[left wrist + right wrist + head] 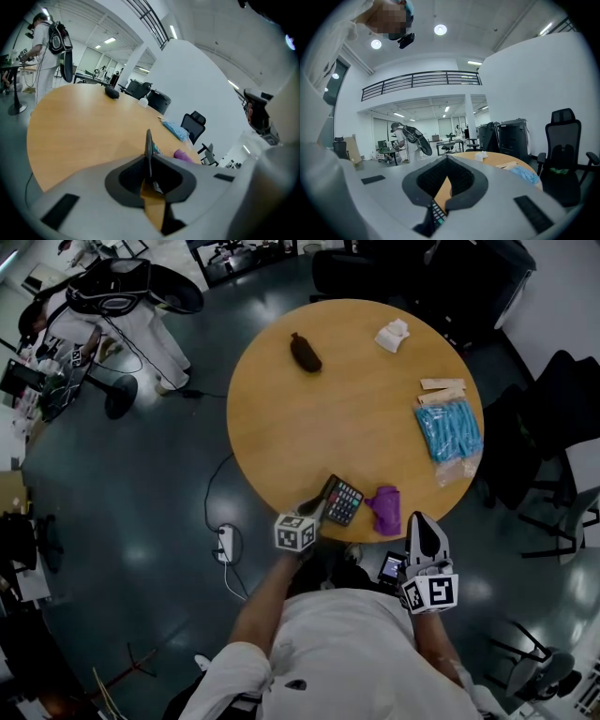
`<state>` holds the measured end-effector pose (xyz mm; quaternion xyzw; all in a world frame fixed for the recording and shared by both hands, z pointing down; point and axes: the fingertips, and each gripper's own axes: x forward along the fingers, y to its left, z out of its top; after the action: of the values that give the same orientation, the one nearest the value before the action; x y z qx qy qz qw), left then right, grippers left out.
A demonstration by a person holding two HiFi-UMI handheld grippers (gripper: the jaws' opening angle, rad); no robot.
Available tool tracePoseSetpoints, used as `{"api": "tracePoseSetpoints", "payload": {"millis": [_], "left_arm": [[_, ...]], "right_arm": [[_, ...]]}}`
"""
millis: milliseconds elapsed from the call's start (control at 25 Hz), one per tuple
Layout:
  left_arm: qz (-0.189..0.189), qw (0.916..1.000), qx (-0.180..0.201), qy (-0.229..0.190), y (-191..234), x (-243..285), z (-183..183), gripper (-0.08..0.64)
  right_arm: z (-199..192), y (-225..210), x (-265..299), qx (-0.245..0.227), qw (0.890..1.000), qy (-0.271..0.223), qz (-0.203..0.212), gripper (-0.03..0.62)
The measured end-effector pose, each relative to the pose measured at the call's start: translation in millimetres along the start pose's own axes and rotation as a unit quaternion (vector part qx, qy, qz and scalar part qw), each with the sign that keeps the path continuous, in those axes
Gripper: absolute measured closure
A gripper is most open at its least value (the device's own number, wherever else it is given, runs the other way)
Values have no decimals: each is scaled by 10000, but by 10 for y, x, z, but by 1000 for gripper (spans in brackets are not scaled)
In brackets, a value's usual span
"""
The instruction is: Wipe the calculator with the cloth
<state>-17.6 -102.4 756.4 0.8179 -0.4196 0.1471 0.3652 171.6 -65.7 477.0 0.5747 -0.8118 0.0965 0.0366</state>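
Note:
The black calculator (pixel 343 501) lies at the near edge of the round wooden table (pixel 356 418), with the purple cloth (pixel 385 509) right beside it. My left gripper (pixel 317 510) is at the calculator's near left corner. In the left gripper view the calculator (pixel 148 143) stands edge-on, clamped between the jaws of the left gripper (pixel 150 164); the cloth (pixel 183 155) shows just behind it. My right gripper (pixel 424 523) hangs off the table's edge to the right of the cloth, jaws together and empty. Below the shut right gripper (pixel 447 160), the calculator's keys (pixel 436 213) show.
Farther back on the table lie a dark brown object (pixel 306 352), a crumpled white tissue (pixel 393 335), wooden sticks (pixel 442 388) and a blue packet (pixel 449 429). Office chairs (pixel 553 427) stand to the right. A power strip (pixel 225 543) lies on the floor at the left.

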Motion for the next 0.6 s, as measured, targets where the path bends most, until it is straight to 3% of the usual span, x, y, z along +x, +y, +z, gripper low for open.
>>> {"api": "tracePoseSetpoints", "payload": {"millis": [160,320,440,560,600], "left_arm": [[58,9998,-28,-181,-51,-112,74,512],[100,9989,6,-465,-121,-325,241,512],[144,9969,108,-770,-212,-556,449,512],[193,9931,224,-1133,-330,-811,725,512],[209,9917,259,-1245,-368,-886,829,512]], "right_arm": [[-125,-23,25,-27,9999,120,-64,577],[-507,-218,145,-128,9979,576,-269,577],[-926,-386,264,-194,9920,1181,-408,574],[-1438,-503,389,-213,9790,1998,-340,566],[-1615,-529,433,-236,9728,2288,-282,529]]}}
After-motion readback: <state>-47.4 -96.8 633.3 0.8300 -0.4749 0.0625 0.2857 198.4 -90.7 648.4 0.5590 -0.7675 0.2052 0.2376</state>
